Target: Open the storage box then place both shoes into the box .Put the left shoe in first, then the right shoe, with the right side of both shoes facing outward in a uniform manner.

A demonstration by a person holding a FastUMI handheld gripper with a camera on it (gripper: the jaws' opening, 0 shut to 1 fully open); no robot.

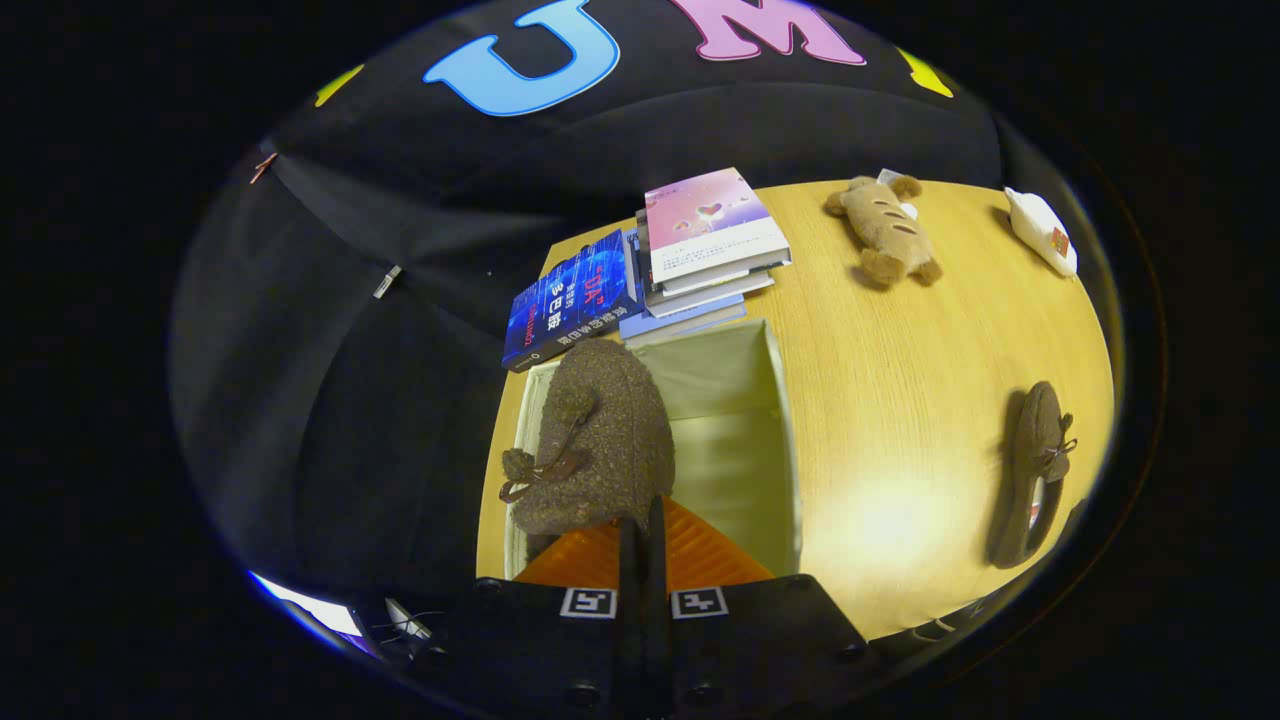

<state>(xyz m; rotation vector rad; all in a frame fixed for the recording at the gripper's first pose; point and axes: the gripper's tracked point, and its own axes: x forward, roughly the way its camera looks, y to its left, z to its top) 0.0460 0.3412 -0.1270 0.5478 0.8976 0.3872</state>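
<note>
The gripper point(645, 545) is hanging over the open box point(745, 420), its fingers pinched tight on the rim of a brown shoe point(600, 440) that is dangling just ahead, above the box's left half. Beyond the box, books point(650, 265) are lying stacked on the wooden table point(900, 400). The second shoe point(1035, 470) is lying well apart to the right, a plush toy point(885, 230) farther back.

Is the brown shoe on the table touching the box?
Apart. The gripper view shows bare table between the shoe on the table and the open box.
</note>
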